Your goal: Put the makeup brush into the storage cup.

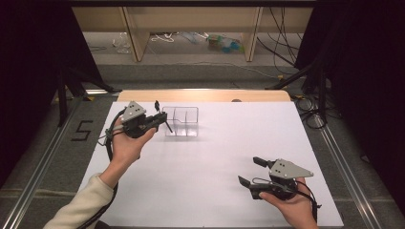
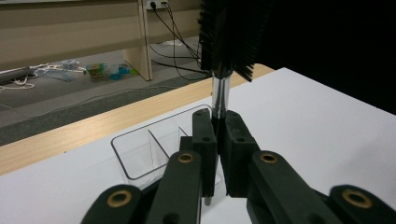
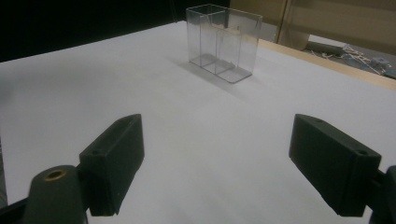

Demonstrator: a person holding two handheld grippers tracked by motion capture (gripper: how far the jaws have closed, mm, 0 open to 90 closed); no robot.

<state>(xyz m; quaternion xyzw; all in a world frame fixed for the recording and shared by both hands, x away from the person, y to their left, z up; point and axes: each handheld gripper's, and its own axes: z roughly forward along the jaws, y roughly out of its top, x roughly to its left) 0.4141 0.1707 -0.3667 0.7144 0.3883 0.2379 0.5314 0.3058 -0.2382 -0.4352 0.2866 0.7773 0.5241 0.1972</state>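
My left gripper (image 1: 162, 122) is at the far left of the white table, shut on the clear handle of a black bristle brush (image 2: 231, 32). The brush (image 1: 156, 104) stands roughly upright beside a clear plastic box with a divider (image 1: 181, 121). In the left gripper view the jaws (image 2: 217, 128) pinch the handle just in front of the box (image 2: 140, 149). My right gripper (image 1: 250, 171) is near the front right, held by a hand, open and holding nothing. In the right gripper view the gripper (image 3: 217, 158) faces the clear box (image 3: 224, 42) across bare table.
A white sheet (image 1: 215, 162) covers the table, with a wooden edge (image 1: 205, 95) at the far side. Beyond it lie floor cables (image 1: 286, 57) and small clutter (image 1: 222, 43). Dark curtains flank both sides. A "5" mark (image 1: 82, 130) is on the floor at left.
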